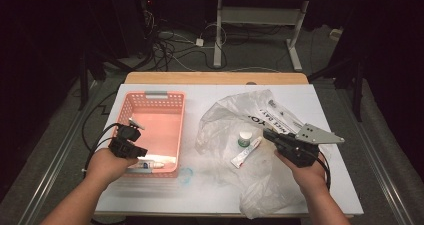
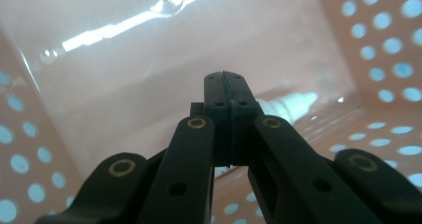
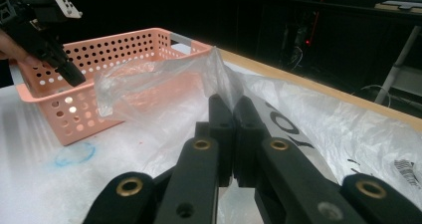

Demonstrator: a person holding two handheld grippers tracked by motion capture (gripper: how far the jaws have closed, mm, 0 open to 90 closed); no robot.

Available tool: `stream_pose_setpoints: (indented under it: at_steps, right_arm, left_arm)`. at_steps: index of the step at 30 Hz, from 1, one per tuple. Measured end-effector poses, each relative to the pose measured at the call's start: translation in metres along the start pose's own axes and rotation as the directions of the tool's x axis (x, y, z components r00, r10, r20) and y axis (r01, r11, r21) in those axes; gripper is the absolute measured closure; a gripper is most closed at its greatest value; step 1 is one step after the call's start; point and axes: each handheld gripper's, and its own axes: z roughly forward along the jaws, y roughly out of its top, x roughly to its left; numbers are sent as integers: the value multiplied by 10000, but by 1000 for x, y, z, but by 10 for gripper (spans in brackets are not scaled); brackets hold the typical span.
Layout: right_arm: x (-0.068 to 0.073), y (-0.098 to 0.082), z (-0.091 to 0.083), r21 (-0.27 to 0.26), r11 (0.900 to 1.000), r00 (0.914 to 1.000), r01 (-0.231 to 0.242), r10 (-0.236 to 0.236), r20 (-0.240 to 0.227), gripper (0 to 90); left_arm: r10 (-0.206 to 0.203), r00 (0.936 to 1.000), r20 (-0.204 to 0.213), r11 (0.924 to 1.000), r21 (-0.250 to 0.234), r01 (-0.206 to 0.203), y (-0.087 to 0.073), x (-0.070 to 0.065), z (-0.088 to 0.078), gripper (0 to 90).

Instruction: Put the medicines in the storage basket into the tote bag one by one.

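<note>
Looks like the unpacking step: right gripper (image 3: 233,109) pinches the plastic bag (image 1: 235,116) up by its edge, left gripper (image 2: 229,92), pressed together and empty, sits inside the pink basket (image 1: 172,101) over a dropped-off tube (image 1: 150,164), so next it probably needs to fetch the other tube (image 1: 246,152) from the bag.

Tube (image 2: 293,102) in basket half hidden behind fingers, bag's (image 1: 260,195) near edge cut off
</note>
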Motion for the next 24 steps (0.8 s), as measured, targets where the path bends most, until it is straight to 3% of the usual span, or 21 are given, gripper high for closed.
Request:
stream_pose_setpoints:
  at_steps: [4, 6, 10, 17, 21, 24]
  right_arm:
    - [-3, -1, -1, -54, 10000, 10000, -1, 2, 47, 899]
    - [-3, -1, -2, -25, 10000, 10000, -31, 31, 58, 899]
    - [-1, 0, -1, -34, 10000, 10000, -6, 6, 31, 899]
    - [-1, 1, -2, -85, 10000, 10000, -41, 41, 39, 899]
    - [-3, 0, -3, -69, 10000, 10000, -48, 49, 56, 899]
    - [-3, -1, -3, -59, 10000, 10000, -77, 77, 61, 899]
  left_arm:
    - [278, 9980, 575, 9989, 359, -299, -6, -6, -5, 877]
    - [321, 9957, 872, 9963, 762, -388, -10, -9, -5, 878]
    - [328, 9949, 955, 9900, 1337, -455, -11, -9, 3, 877]
    - [-65, 9960, 889, 9935, 1138, -37, 4, 2, 6, 877]
    - [-157, 9988, 455, 9980, 624, 128, 13, 7, 6, 876]
    - [-309, 9981, 529, 9993, 228, 297, 15, 9, 4, 876]
